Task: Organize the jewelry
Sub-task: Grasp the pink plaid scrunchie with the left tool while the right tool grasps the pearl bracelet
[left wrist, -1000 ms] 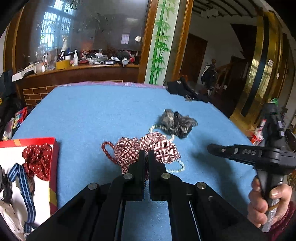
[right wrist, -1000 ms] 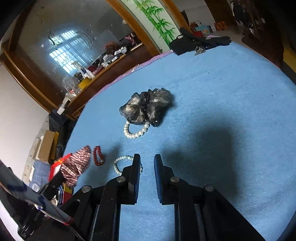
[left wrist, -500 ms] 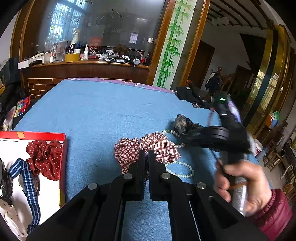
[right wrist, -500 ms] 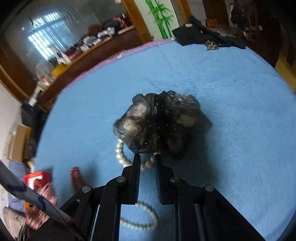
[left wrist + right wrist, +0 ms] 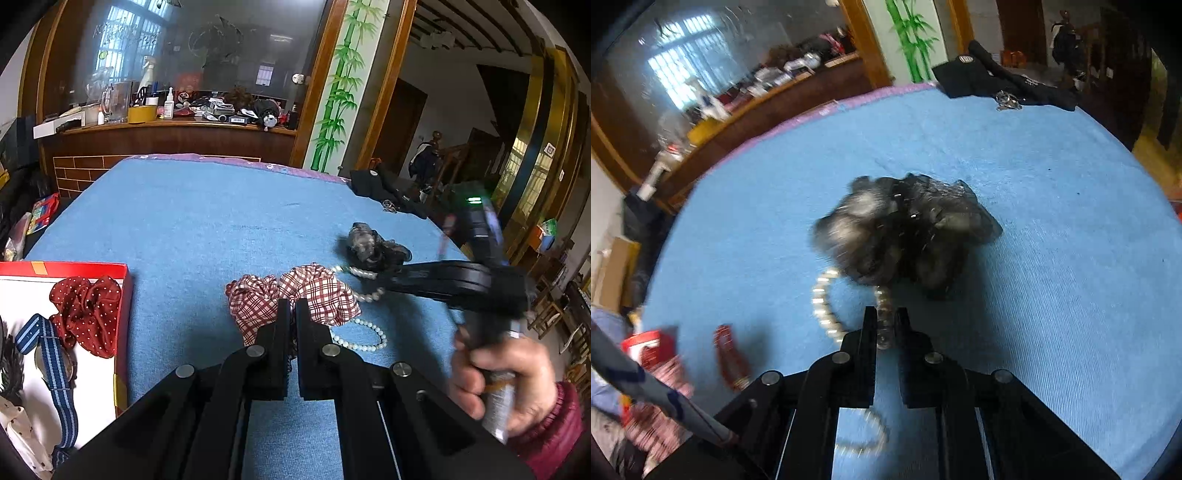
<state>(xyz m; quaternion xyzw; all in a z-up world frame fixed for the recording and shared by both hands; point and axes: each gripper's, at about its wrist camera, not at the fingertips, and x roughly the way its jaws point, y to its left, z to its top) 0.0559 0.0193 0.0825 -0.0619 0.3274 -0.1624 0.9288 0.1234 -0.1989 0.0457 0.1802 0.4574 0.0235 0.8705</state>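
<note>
My left gripper (image 5: 291,306) is shut on a red plaid scrunchie (image 5: 321,291), which bunches around its fingertips above the blue cloth. My right gripper (image 5: 885,321) points down at a white pearl bracelet (image 5: 822,306); its jaws are closing, with the bracelet's beads pinched between the tips. The far part of this bracelet lies under a black gauze scrunchie (image 5: 908,236). In the left wrist view the right gripper (image 5: 391,278) reaches in from the right, held by a hand in a maroon sleeve (image 5: 517,373).
A pale green bead bracelet (image 5: 364,338) lies near the plaid scrunchie; a red bead bracelet (image 5: 729,354) lies further left. The red-rimmed box (image 5: 123,295) at left holds a dotted red scrunchie (image 5: 85,306) and a striped watch (image 5: 51,362). Black cloth with keys (image 5: 384,188) sits at the far edge.
The right gripper has travelled across the table to the black scrunchie, and its jaws have narrowed onto the pearl bracelet. The left gripper has kept the plaid scrunchie and hardly moved.
</note>
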